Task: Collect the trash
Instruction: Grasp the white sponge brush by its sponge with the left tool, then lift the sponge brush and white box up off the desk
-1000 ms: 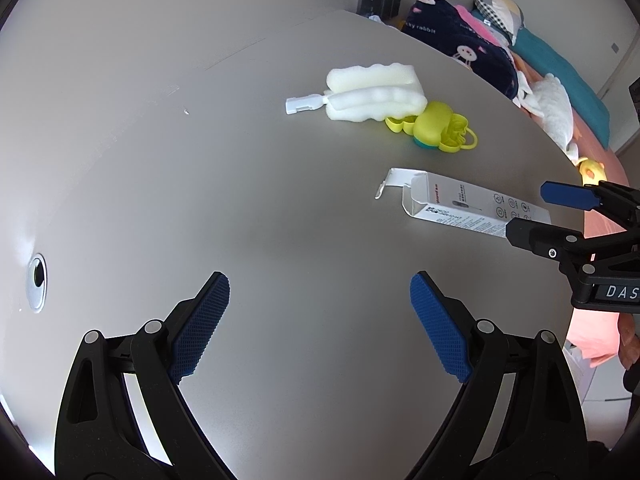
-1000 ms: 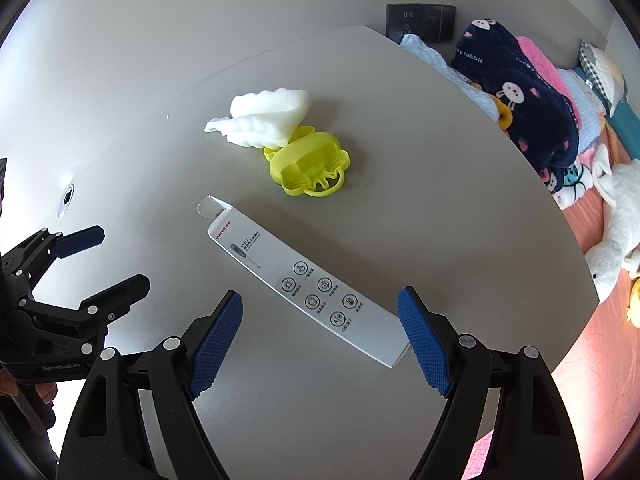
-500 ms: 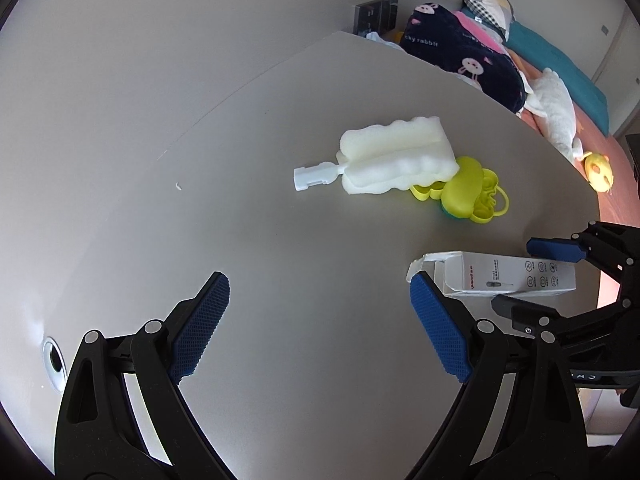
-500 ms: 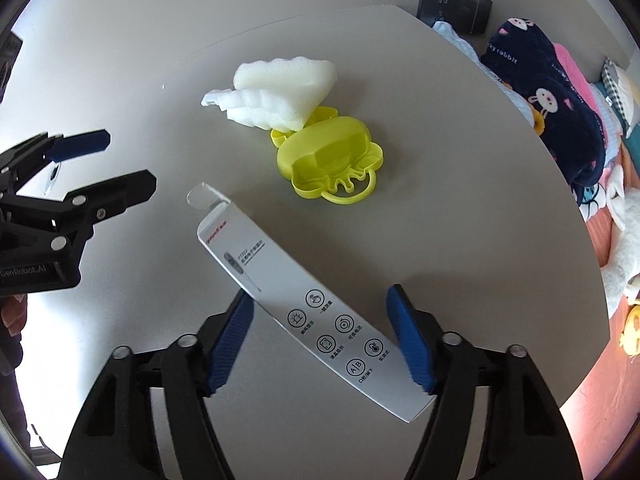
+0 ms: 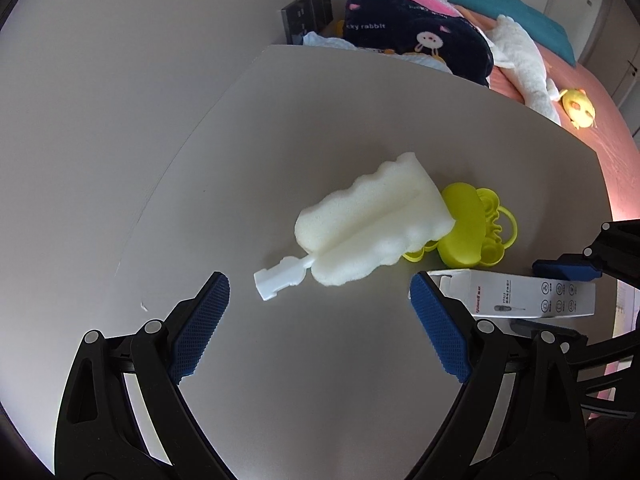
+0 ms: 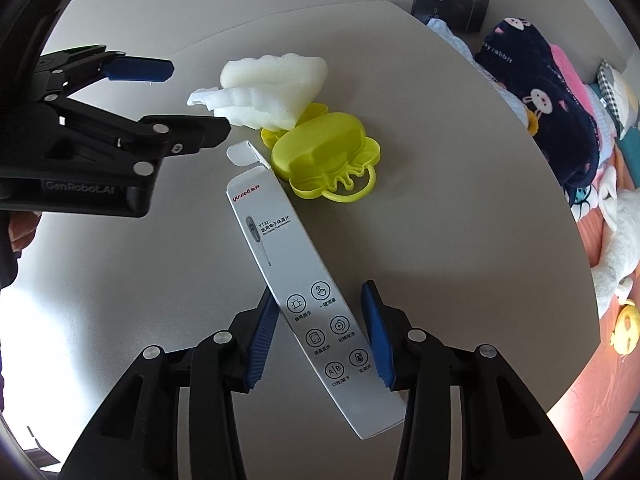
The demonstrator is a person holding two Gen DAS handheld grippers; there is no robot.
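A long white thermometer box lies slantwise on the grey table. My right gripper is closing around its near half, and both blue pads touch its long edges. The box shows in the left wrist view too, at the right, with the right gripper on it. My left gripper hangs open above the table, its fingers either side of the white plastic stem of a white sponge brush; it holds nothing. The sponge leans on a yellow-green plastic case.
The table's curved edge runs along the right. Beyond it is a bed with a dark rabbit-print blanket, a white plush toy and a small yellow toy. A dark wall socket sits behind the table's far corner.
The right gripper's jaws have narrowed onto the white box, which has turned more in line with them. The left gripper has slid towards the sponge brush, its jaws unchanged.
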